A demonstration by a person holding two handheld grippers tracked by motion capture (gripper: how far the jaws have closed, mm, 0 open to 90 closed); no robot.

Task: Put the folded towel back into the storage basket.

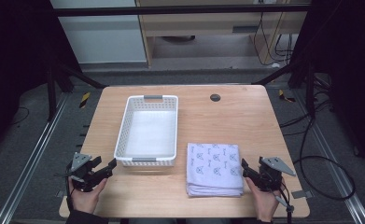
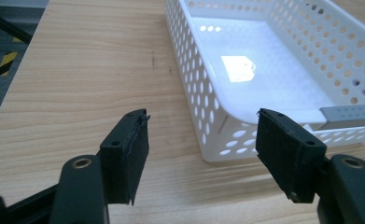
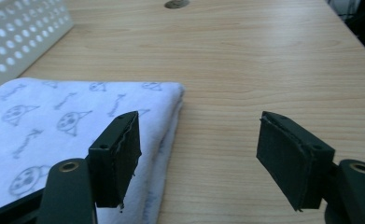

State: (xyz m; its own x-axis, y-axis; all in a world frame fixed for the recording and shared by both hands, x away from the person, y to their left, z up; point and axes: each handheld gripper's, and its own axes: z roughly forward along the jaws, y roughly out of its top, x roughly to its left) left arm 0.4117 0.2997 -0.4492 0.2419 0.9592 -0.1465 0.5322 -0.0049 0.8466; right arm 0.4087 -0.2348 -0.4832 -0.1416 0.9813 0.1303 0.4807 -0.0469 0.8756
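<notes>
Both claws gape — right claw (image 1: 243, 168) beside folded cloth (image 1: 214, 168), left claw (image 1: 106, 167) by basket (image 1: 122, 140).

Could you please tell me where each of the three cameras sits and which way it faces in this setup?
High view: above the person's side, looking forward and down on the table; both hands, left claw and right claw show.
Left gripper view: rides the left claw, open, facing the white basket.
Right gripper view: rides the right claw, open, facing the folded cloth.
Both gripper views share the basket.
</notes>
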